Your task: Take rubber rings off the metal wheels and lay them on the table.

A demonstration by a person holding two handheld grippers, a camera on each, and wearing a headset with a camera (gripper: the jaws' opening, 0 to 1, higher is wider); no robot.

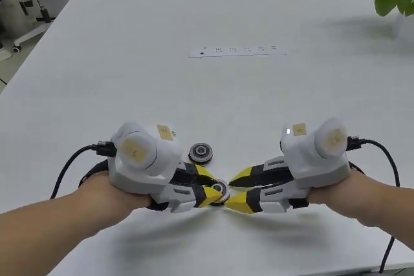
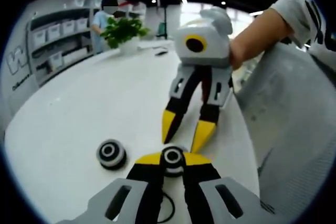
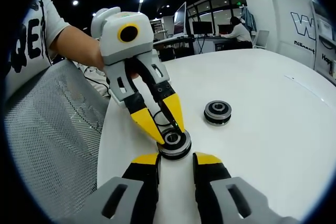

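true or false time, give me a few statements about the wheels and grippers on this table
1. Two wheels are on the table: a near wheel and a spare wheel. True.
2. The left gripper and the right gripper both have their fingers at the near wheel. True.
3. The spare wheel sits between the right gripper's fingers. False: it lies free on the table, apart from both grippers.
4. The power strip lies between the two wheels. False: it lies farther off, mid-table.

Shiny metal wheel (image 3: pixel 175 142); matt white table (image 1: pixel 194 95).
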